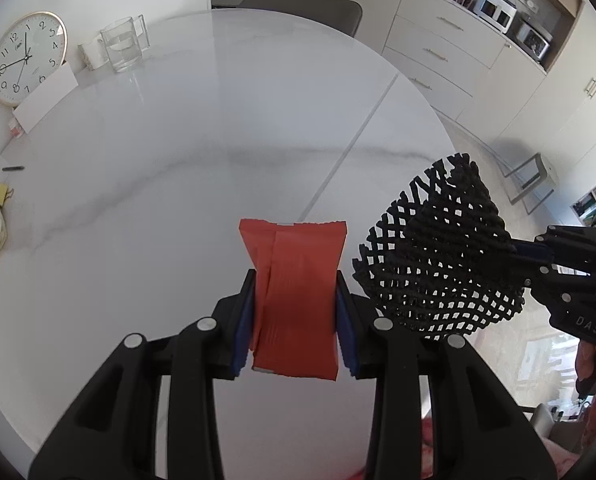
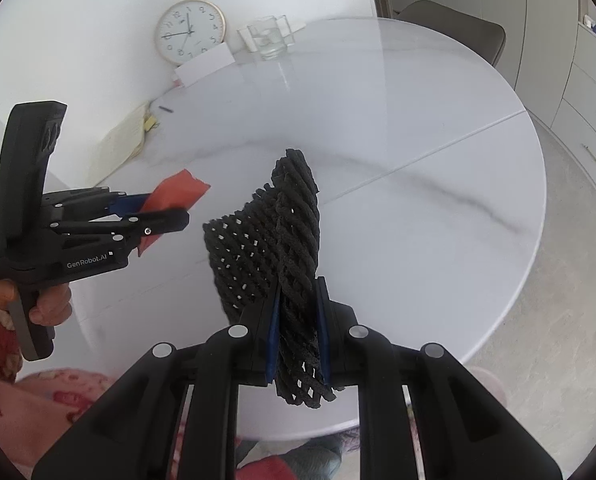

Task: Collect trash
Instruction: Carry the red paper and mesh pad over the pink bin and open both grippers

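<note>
2 handheld grippers carry trash above a round white marble table (image 1: 137, 168).

The left gripper (image 1: 295, 300) is clamped on a red wrapper (image 1: 298, 280); the right gripper (image 2: 298, 320) is closed tight on a black foam net (image 2: 273, 240). Both pieces hang clear of the tabletop, side by side. No bin shows, so pickup looks done and dropping both off remains.

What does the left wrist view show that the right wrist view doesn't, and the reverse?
Only the left wrist view: kitchen appliances on a shelf and a stool on the floor. Only the right wrist view: the hand gripping the left gripper's handle. Both: the left gripper shut on the red wrapper, the right gripper shut on the black foam net, the clock, the glass.
</note>
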### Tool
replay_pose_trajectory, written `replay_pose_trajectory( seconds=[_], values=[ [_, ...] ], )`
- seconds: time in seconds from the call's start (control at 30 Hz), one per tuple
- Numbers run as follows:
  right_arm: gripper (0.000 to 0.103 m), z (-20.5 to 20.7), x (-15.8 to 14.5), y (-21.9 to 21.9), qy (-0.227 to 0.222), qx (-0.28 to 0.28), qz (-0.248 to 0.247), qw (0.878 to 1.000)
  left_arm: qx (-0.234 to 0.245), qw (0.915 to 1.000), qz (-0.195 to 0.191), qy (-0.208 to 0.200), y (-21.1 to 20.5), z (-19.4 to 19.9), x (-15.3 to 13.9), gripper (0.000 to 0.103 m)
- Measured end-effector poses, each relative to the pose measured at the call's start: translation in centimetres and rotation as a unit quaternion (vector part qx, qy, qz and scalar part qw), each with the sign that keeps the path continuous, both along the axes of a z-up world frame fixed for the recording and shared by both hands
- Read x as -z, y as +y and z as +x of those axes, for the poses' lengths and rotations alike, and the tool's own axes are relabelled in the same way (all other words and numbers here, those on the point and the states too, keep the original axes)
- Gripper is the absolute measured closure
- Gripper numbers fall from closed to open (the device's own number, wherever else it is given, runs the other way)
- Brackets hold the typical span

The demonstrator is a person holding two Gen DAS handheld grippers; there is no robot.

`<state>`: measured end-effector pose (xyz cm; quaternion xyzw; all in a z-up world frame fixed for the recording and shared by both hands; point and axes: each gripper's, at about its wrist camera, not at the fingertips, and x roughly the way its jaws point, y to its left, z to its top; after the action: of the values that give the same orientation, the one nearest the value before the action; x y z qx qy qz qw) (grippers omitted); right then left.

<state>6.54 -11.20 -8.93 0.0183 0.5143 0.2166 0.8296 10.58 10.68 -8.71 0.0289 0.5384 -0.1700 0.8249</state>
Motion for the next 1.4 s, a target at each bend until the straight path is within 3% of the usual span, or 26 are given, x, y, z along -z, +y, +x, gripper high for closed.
replay_pose_trajectory(
  seconds=[0.23,0.57,0.8,0.97,1.17,1.27,1.3,1.33,1.4],
  values=[
    [0.086,-4.7,0.7,-3.1,0.015,0.036,-0.006,0.999,0.055,0.9982,-0.019,0.011,-6.1,-3.6,0.0,0.068],
    [0.086,-12.1,2.5,-14.9,0.035,0.157,-0.026,0.987,0.174,0.9844,-0.028,-0.004,-17.6,-7.6,-0.8,0.067],
    [0.085,-15.0,4.5,-21.0,0.049,0.213,-0.043,0.975,0.194,0.9809,-0.02,0.005,-21.8,-8.6,-0.2,0.067],
    [0.084,-14.6,6.6,-22.3,0.064,0.233,-0.048,0.969,0.201,0.9795,-0.007,0.007,-23.1,-9.8,0.1,0.067],
    [0.084,-14.4,10.8,-23.7,0.094,0.249,-0.069,0.961,0.194,0.9809,0.007,0.008,-23.5,-10.5,0.3,0.067],
    [0.083,-12.6,14.7,-23.2,0.124,0.263,-0.084,0.953,0.194,0.9809,0.014,0.008,-23.4,-10.5,0.3,0.067],
    [0.075,-12.2,15.8,-23.3,0.133,0.27,-0.08,0.95,0.195,0.9806,0.016,0.009,-23.2,-10.4,0.2,0.067],
    [0.053,-11.9,16.8,-23.4,0.141,0.278,-0.077,0.947,0.197,0.9802,0.018,0.009,-23.2,-10.4,0.3,0.067],
    [0.023,-11.1,18.8,-23.4,0.156,0.3,-0.08,0.938,0.202,0.9791,0.024,0.01,-23.4,-10.5,0.4,0.067]
  ],
)
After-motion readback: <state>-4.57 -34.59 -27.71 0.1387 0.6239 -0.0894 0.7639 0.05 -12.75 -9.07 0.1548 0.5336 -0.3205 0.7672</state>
